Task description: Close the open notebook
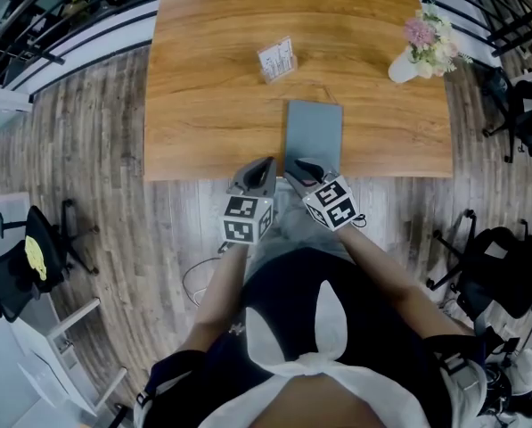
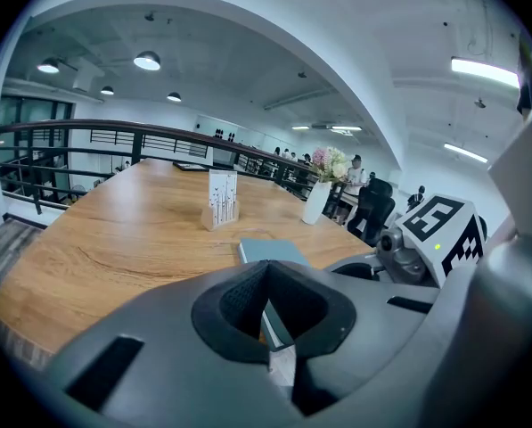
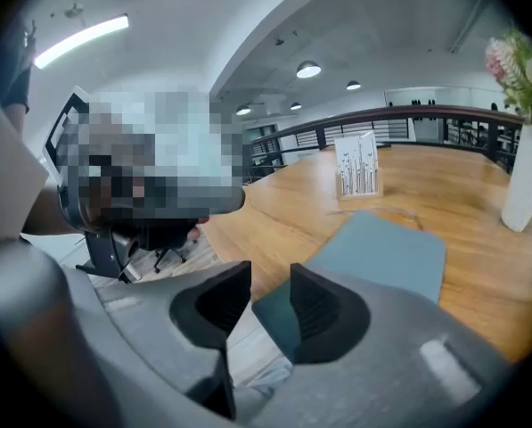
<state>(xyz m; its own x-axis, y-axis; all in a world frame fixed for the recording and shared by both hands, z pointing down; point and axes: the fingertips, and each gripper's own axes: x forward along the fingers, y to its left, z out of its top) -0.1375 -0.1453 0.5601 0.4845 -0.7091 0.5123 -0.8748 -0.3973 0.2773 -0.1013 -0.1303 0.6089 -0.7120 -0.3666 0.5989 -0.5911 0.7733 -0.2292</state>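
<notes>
A grey-blue notebook (image 1: 314, 135) lies flat with its cover shut, at the near edge of the wooden table (image 1: 212, 105). My left gripper (image 1: 264, 166) hovers at the table edge just left of the notebook's near left corner, its fingertips meeting with nothing between them. In the left gripper view (image 2: 267, 270) the notebook (image 2: 272, 251) lies just beyond the jaws. My right gripper (image 1: 299, 169) sits over the notebook's near edge. In the right gripper view its jaws (image 3: 270, 279) stand apart, and the notebook (image 3: 390, 252) has its near corner behind the gap, untouched by the pads.
A clear card holder (image 1: 277, 60) stands mid-table beyond the notebook. A white vase of flowers (image 1: 423, 50) stands at the far right of the table. Office chairs stand on the floor at the left (image 1: 29, 257) and right (image 1: 506, 266). The person's body is close to the table's near edge.
</notes>
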